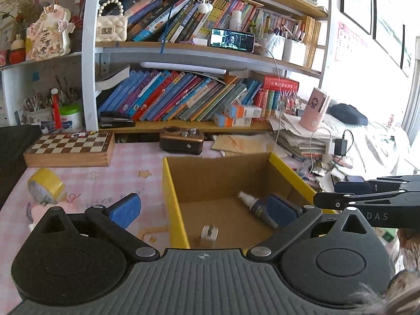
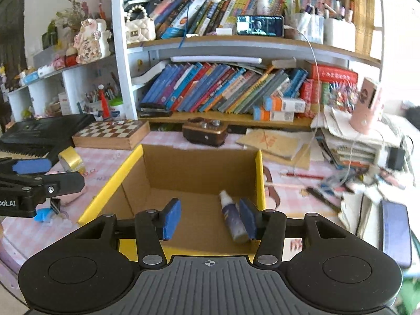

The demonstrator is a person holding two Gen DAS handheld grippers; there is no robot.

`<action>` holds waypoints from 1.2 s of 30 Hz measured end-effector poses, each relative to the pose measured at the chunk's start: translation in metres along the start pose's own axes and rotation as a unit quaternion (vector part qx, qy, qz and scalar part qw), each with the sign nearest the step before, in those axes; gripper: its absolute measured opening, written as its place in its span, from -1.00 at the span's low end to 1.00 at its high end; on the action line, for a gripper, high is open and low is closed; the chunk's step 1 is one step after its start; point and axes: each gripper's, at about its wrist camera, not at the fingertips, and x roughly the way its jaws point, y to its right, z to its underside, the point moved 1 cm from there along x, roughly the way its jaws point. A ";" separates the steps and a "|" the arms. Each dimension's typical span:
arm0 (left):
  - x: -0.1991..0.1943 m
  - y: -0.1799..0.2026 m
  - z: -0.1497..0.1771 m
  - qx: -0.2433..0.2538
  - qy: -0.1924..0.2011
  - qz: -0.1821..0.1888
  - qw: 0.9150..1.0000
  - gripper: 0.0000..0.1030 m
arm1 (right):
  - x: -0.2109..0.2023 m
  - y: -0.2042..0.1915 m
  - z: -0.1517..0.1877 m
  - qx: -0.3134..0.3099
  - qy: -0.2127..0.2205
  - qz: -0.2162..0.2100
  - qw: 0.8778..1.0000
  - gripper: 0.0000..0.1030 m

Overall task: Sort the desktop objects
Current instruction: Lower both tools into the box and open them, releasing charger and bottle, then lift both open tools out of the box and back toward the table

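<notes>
Both grippers are hovering over the yellow-edged cardboard box [image 2: 199, 181], the collecting bin: the left gripper [image 1: 203, 211] with fingers spread wide and empty, the right gripper [image 2: 210, 219] part-open, holding nothing. A spray bottle [image 2: 232, 220] and white charger [image 1: 209, 235] are lying inside; yellow tape [image 1: 46, 186] is waiting on the desk [image 1: 86, 183].

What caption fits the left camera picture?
Open left gripper above a yellow-edged cardboard box holding a dark spray bottle and small white charger.

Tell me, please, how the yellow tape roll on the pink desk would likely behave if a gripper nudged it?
The yellow tape roll sits tilted on its round edge on the tablecloth, so a nudge would probably roll it or tip it flat. It looks like a hollow ring, probably light and fairly stiff. Its glossy side may slip between pads.
</notes>
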 end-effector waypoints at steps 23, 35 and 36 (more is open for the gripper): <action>-0.067 -0.064 0.083 -0.022 -0.060 -0.004 0.998 1.00 | -0.037 -0.099 0.086 0.021 -0.058 0.045 0.997 -0.03; -0.093 -0.094 0.102 -0.022 -0.076 0.010 0.997 1.00 | -0.052 -0.147 0.107 0.042 -0.073 0.053 0.995 -0.01; -0.095 -0.098 0.103 -0.022 -0.077 0.010 0.997 1.00 | -0.052 -0.152 0.108 0.041 -0.074 0.052 0.995 0.00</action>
